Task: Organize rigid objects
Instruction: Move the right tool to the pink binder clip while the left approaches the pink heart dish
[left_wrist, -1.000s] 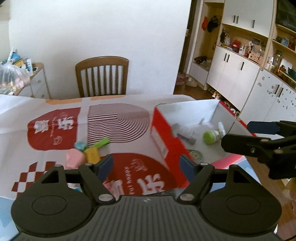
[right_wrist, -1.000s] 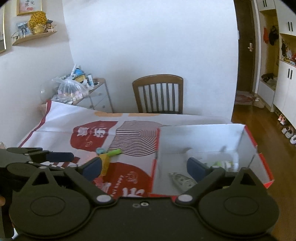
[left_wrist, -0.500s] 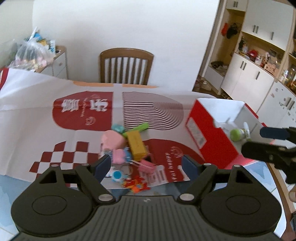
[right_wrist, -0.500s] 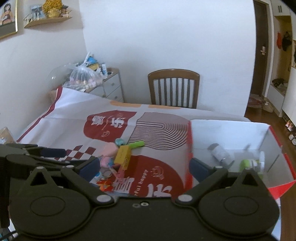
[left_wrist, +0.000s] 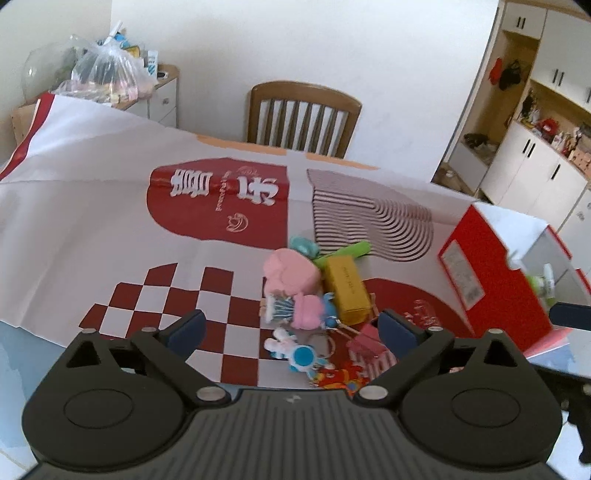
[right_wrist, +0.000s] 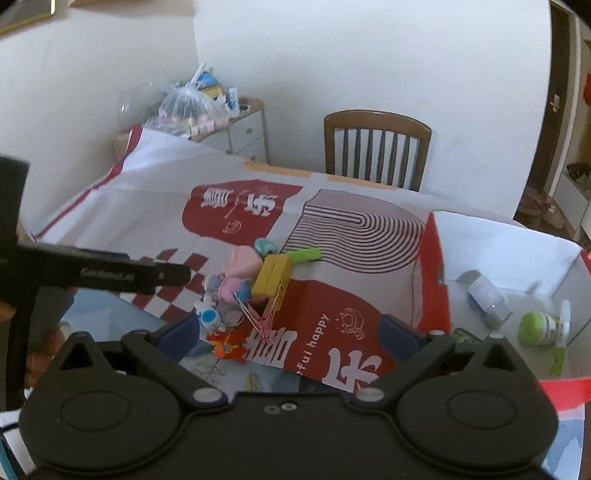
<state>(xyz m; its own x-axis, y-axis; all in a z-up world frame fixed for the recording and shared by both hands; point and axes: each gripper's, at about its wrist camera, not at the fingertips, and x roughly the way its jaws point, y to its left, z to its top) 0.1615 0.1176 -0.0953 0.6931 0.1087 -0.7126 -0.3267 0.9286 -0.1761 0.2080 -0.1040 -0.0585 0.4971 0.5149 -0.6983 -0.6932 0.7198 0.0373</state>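
A pile of small toys lies on the printed cloth: a pink plush (left_wrist: 291, 271), a yellow box (left_wrist: 347, 290), a green stick (left_wrist: 343, 253) and a blue-white keychain figure (left_wrist: 295, 352). My left gripper (left_wrist: 291, 328) hovers just before the pile, its jaws opening, nothing pressed between the pads. My right gripper (right_wrist: 290, 332) stands open and empty, with the yellow box (right_wrist: 273, 277) and pink paper clips (right_wrist: 264, 314) ahead of it. To the right is the red box (right_wrist: 432, 280), which holds a clear bottle (right_wrist: 487, 295) and a green-capped bottle (right_wrist: 539, 326).
A red-and-white cloth (left_wrist: 92, 221) covers the table. A wooden chair (left_wrist: 303, 114) stands at the far edge. A plastic bag (left_wrist: 107, 70) sits on a small cabinet at back left. White cupboards (left_wrist: 535, 166) line the right wall. An orange trinket (right_wrist: 225, 341) lies near the table's front edge.
Both views have swung from the red box to the left and downward; the toy pile is now central and closer. The left gripper's jaws stand wider apart than before.
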